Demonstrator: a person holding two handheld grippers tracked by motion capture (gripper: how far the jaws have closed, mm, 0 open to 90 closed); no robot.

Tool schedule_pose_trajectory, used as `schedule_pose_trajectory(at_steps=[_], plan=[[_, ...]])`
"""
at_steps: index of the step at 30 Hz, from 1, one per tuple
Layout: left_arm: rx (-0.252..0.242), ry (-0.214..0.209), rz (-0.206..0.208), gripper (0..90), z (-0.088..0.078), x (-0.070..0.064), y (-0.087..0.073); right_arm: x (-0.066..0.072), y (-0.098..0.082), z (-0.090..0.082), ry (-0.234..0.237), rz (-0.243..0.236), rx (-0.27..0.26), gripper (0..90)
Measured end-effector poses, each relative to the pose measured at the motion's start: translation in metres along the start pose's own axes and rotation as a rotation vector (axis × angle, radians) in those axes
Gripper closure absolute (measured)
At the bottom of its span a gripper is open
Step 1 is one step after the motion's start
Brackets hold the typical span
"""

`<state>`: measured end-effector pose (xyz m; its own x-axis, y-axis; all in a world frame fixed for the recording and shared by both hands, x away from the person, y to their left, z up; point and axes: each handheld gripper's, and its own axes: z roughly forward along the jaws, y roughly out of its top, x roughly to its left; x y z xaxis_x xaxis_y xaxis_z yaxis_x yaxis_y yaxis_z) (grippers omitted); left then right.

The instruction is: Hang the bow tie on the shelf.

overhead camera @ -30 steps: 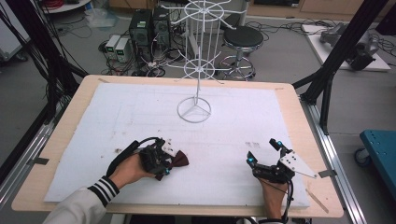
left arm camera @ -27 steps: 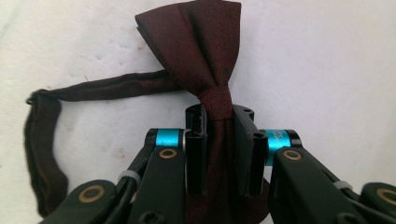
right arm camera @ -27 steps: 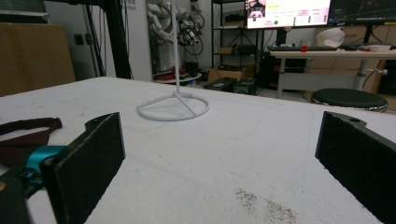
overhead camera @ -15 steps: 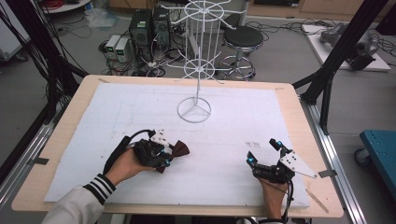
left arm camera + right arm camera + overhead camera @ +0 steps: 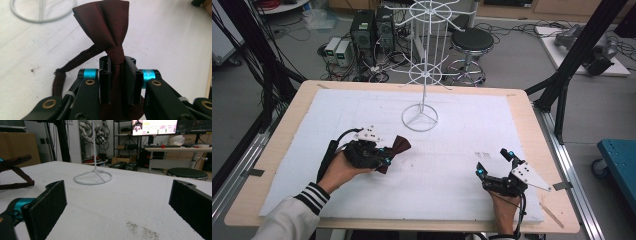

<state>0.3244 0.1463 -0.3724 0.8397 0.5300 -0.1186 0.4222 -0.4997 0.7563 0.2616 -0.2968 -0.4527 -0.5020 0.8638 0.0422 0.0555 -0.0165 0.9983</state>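
Observation:
My left gripper (image 5: 384,157) is shut on a dark maroon bow tie (image 5: 398,146) over the left front of the white board, lifted a little off it. In the left gripper view the jaws (image 5: 117,61) pinch the bow tie (image 5: 105,25) just below its knot, one wing fans out beyond them, and its strap (image 5: 75,61) trails down to the left. My right gripper (image 5: 493,161) rests near the front right edge, open with nothing between its pads (image 5: 118,187). The bow tie (image 5: 15,162) also shows at the left edge of the right gripper view.
A white wire display stand (image 5: 420,119) rises from a ring base at the middle back of the white board (image 5: 472,115); its base (image 5: 93,178) lies ahead of the right gripper. The wooden table rim (image 5: 539,145) frames the board. Stool, computers and cables stand beyond.
The left hand has lifted the bow tie and carried it a little farther from the front edge, toward the stand. The right gripper has stayed put.

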Motion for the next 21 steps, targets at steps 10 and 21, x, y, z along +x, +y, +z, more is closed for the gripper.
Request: schedule_pose_trajectory(at_steps=[10, 21], plan=[[-0.146, 0.011, -0.08, 76.0, -0.022, 0.018, 0.009, 0.0, 0.0, 0.0, -0.001, 0.002, -0.001, 0.7], [-0.238, 0.056, -0.173, 76.0, -0.035, 0.043, 0.01, 0.0, 0.0, 0.0, 0.0, 0.001, 0.0, 0.7]])
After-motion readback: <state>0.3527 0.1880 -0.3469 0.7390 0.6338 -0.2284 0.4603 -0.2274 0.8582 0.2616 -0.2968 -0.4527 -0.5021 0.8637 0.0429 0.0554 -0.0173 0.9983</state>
